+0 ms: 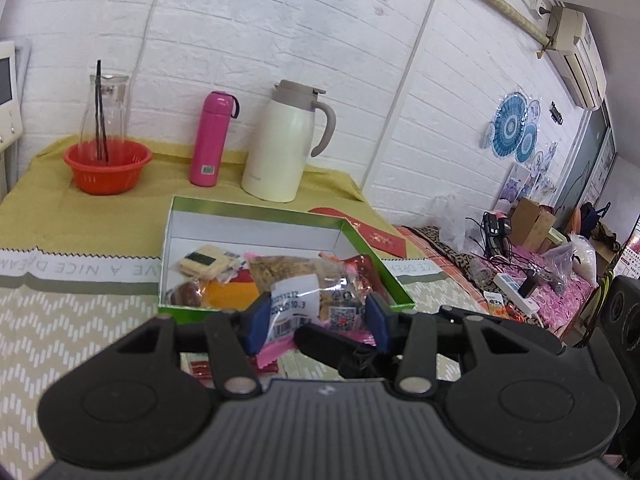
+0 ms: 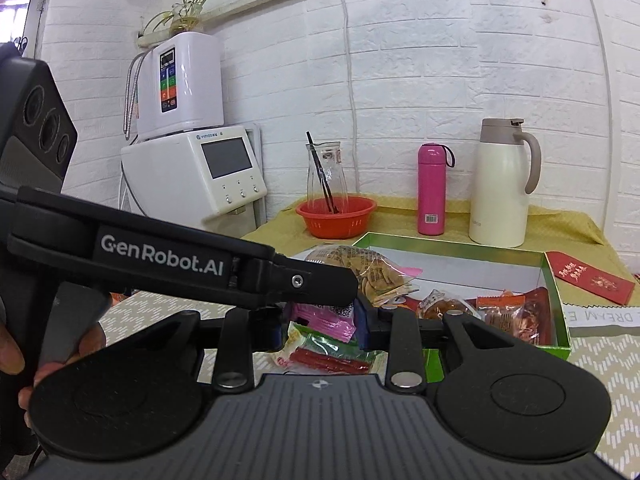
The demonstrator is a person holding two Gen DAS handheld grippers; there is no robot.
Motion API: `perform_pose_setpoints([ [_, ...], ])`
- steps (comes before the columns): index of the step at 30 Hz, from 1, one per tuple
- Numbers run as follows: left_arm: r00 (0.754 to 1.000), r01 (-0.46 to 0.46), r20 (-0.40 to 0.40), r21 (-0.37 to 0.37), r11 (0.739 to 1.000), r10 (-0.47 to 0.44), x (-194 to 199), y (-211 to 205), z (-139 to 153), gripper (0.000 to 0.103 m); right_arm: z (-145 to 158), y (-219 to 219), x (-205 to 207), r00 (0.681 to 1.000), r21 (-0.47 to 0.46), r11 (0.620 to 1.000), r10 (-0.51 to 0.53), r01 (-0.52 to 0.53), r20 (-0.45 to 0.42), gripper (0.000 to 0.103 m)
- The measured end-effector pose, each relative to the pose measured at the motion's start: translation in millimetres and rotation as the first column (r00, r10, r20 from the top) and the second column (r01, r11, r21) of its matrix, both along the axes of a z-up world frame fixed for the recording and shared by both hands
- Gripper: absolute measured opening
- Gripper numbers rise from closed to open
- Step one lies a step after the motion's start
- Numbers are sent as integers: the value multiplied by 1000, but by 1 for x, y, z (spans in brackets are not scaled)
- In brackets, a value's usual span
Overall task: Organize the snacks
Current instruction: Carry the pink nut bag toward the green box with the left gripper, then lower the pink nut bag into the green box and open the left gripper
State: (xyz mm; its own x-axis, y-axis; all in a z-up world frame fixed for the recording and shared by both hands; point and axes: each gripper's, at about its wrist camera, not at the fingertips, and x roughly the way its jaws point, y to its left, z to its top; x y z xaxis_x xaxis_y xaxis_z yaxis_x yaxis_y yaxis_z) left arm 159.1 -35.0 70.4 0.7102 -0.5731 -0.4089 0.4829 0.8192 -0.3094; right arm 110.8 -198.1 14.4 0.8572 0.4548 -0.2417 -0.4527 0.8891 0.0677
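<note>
Table (image 1: pixel 80 320), cloth-covered. Rear edge: orange basket (image 1: pixel 108 168) holding glass carafe (image 1: pixel 105 112), pink flask (image 1: pixel 210 140), cream jug (image 1: pixel 280 144). Centre: green snack box (image 1: pixel 256 216). Beside its right side: red envelope (image 1: pixel 380 238). Front edge: red-stick packet (image 2: pixel 332 356).

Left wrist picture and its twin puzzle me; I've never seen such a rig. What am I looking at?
No robot: a person holds a two-finger tool in each hand, each with a fisheye camera looking along its fingers. The left-wrist picture shows the left tool clamped on a clear-wrapped snack packet with a white label, at a green-rimmed cardboard box of snacks. The right-wrist picture shows the right tool close by; its grip is unclear. Behind stand an orange plastic basket, a pink bottle and a cream jug.
</note>
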Motion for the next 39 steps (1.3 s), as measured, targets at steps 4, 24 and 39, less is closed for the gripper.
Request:
perform_pose_setpoints([
  [4,1000,-9,-23,-8,1000,9,28,0,-4,45,-4,-2,26,1000,5,1000,0,0,-10,57],
  [24,985,-166,-33,63,984,168,102,-4,-34,94,-46,-3,87,998,-78,995,-61,62,9,103],
  [39,985,-160,-56,49,986,162,66,3,-11,94,-32,-9,58,995,-42,996,-87,85,-54,103],
])
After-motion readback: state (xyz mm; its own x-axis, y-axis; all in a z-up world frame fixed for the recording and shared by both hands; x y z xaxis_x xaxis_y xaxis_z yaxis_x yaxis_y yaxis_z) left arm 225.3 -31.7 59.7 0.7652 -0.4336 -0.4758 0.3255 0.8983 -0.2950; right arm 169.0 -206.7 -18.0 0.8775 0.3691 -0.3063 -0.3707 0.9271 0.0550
